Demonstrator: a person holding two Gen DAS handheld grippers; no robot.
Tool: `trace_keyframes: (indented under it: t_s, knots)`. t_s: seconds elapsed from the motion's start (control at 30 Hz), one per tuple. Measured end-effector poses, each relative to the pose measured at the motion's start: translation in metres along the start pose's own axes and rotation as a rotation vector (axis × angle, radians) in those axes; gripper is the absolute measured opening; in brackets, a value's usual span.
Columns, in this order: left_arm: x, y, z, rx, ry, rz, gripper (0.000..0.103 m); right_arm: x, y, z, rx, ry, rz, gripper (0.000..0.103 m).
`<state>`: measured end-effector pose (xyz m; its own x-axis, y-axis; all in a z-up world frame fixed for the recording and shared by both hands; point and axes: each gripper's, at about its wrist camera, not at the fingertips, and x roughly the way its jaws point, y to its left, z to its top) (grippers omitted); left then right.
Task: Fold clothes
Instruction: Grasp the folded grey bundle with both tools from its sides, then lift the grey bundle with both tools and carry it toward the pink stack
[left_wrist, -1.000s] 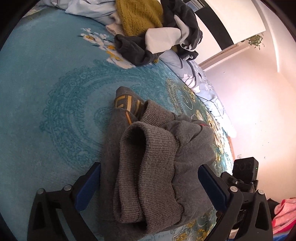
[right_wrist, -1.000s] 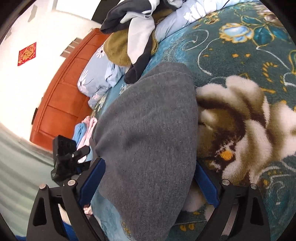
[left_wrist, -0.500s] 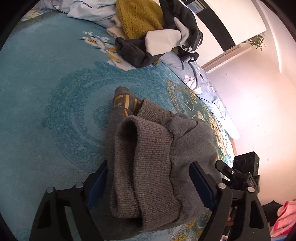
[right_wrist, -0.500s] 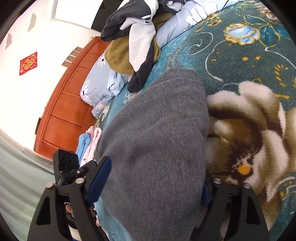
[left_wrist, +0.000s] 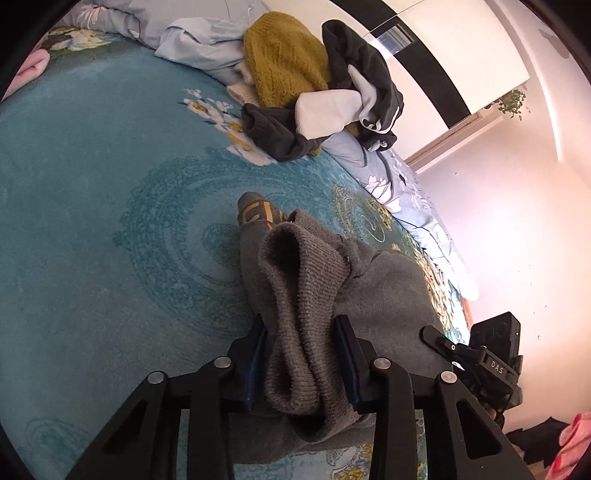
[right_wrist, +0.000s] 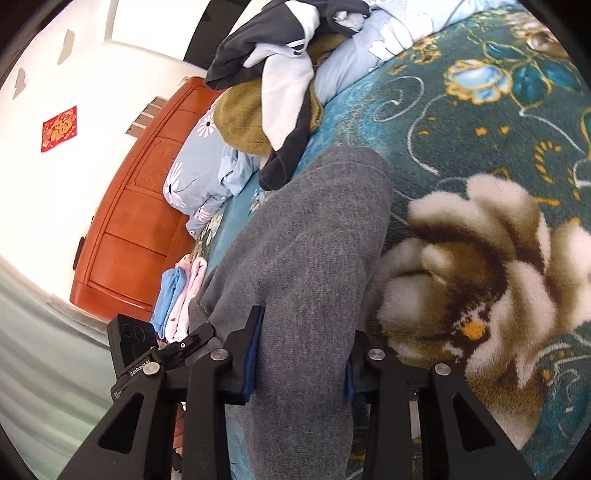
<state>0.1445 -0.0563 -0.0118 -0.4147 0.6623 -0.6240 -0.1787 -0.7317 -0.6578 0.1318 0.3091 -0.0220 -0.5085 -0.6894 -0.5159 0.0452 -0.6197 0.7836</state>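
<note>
While your left hand-held gripper (left_wrist: 301, 363) and right hand-held gripper (right_wrist: 299, 354) are closing on the bundled grey sweater (left_wrist: 384, 288) at lower centre on the bed (left_wrist: 92, 240), the clothes pile (left_wrist: 317, 85) at the top awaits folding.

Left gripper (left_wrist: 301, 354) points down at a slant, its jaws closing, blue pads pressing both sides of a bunched grey knit sweater (left_wrist: 295, 295). Right gripper (right_wrist: 301, 354) tilts down too, jaws closing, pads squeezing the same grey garment's smooth fold. The two grippers sit near each other, side by side.
</note>
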Motion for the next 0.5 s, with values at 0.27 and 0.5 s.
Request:
trace_keyframes:
  t_s: [0.27,0.5]
  knots:
    - [-0.033,0.0,0.002,0.015,-0.075,-0.036,0.036,0.002,0.027,0.009,-0.049,0.02,-0.01,0.033]
    - [-0.09,0.048,0.013,-0.08,-0.187,-0.058,0.035,0.048,0.09,0.026,-0.177,0.078,0.0,0.033]
